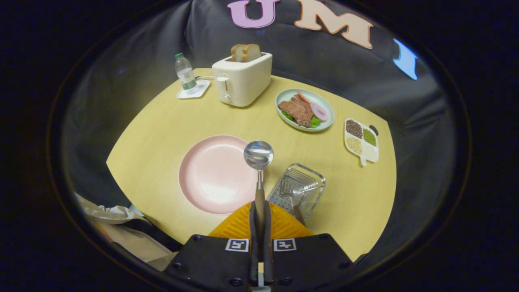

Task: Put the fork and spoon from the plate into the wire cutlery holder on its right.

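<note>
Taking the plate (215,174) as my landmark and going left to right: far behind it to the left a bottle (185,73) stands on a coaster, and straight behind it sits a toaster (241,79) with bread in its slots, both well apart from where I work. The plate itself lies bare, so I judge nothing is left on it to fetch. Over its right rim I hold the spoon (258,156), my gripper (260,225) pinched tight on the wooden handle with both fingers pressing it, bowl pointing forward and raised above the table; held low on the handle like this, the bowl end is free to go in first. Just right of the plate stands the holder (299,188), with what looks like the fork (292,190) already inside, leaning. Its open top leaves room beside the fork, but the wire rim is close, so I should come in from above. Farther right and behind, a food dish (305,109) and a divided tray (361,142) stay clear of my path.
</note>
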The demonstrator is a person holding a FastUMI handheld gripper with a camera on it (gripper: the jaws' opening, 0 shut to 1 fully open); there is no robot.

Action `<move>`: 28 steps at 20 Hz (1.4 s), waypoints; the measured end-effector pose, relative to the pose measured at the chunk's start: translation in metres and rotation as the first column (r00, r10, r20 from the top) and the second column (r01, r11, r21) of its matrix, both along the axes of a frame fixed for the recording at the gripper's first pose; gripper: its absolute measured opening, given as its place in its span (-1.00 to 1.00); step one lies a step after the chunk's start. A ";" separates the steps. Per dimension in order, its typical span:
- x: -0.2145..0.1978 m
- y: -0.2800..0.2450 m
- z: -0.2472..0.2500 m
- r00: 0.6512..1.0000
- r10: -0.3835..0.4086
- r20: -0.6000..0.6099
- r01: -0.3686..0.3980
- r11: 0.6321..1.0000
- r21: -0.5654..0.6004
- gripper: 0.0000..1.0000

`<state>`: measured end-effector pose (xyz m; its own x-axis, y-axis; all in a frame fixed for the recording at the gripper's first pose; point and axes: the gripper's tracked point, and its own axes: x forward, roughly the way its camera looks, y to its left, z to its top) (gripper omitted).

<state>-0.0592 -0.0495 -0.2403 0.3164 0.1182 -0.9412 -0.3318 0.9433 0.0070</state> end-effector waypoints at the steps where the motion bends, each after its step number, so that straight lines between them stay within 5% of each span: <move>1: -0.001 -0.007 0.001 1.000 -0.001 -0.003 0.001 1.000 -0.009 -0.84; 16: 0.005 -0.057 0.009 0.993 -0.119 0.013 0.119 0.993 -0.009 -0.70; 28: 0.013 -0.042 0.023 0.974 -0.189 0.127 0.178 0.979 0.095 0.83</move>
<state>-0.0466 -0.0915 -0.2170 0.4629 0.1218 -0.8780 -0.1559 0.9863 0.0546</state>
